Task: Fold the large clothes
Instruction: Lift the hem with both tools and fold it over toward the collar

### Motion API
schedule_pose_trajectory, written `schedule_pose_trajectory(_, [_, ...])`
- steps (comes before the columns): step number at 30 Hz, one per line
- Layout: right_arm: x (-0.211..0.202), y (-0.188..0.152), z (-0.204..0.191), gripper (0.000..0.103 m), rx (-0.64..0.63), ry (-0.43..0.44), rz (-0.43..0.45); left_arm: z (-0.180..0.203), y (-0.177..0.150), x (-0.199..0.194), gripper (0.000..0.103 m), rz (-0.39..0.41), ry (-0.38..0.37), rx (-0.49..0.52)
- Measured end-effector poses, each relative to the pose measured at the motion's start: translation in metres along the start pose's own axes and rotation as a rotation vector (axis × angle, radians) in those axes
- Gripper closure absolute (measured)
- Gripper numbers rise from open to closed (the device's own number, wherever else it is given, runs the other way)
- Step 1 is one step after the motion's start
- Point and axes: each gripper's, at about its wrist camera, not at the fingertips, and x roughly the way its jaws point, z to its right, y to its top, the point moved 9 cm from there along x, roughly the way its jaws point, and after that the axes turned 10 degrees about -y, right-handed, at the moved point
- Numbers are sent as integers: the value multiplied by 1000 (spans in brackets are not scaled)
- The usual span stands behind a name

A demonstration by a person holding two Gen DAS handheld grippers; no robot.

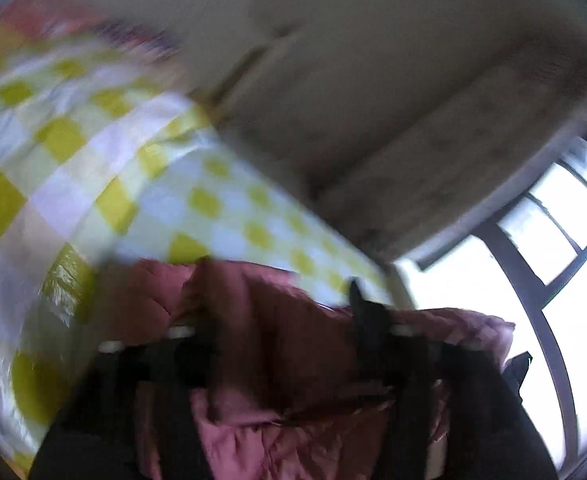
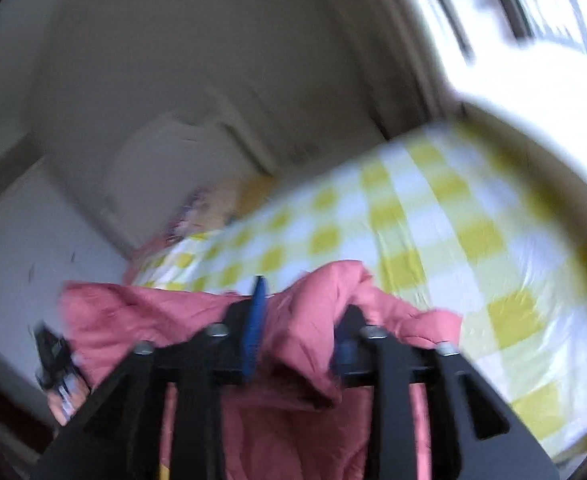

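A pink padded garment (image 1: 277,360) is bunched up in front of both cameras, above the bed. In the left wrist view, the black fingers of my left gripper (image 1: 279,280) stand wide apart, and thick folds fill the gap and press against them. My right gripper (image 2: 305,300) has blue pads (image 2: 253,320) that clamp a fold of the same pink garment (image 2: 133,312). Its upper edge stretches left to the other gripper (image 2: 53,352), held in a hand. Both views are blurred. The lower part of the garment is hidden behind the gripper bodies.
Below the garment lies a bed with a yellow-and-white checked sheet (image 1: 73,140) (image 2: 433,220). A blurred colourful pile (image 1: 53,20) (image 2: 197,216) sits at its far end. A bright window with dark bars (image 1: 553,220) (image 2: 533,20) and a pale wall (image 1: 373,80) stand beyond the bed.
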Motion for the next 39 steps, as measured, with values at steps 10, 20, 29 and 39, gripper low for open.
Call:
schedule_pose_trajectory(10, [26, 1, 72, 7, -16, -69, 24, -68, 18, 24, 20, -32, 172, 83])
schedule_pose_trajectory(20, [57, -34, 40, 90, -310, -194, -28, -44, -26, 67, 98, -181, 199, 286])
schedule_pose_trajectory(29, [57, 5, 18, 90, -279, -304, 52, -21, 18, 52, 97, 26, 245, 277])
schedule_pose_trajectory(39, [134, -31, 65, 80, -182, -406, -87, -104, -11, 98, 77, -42, 573, 277])
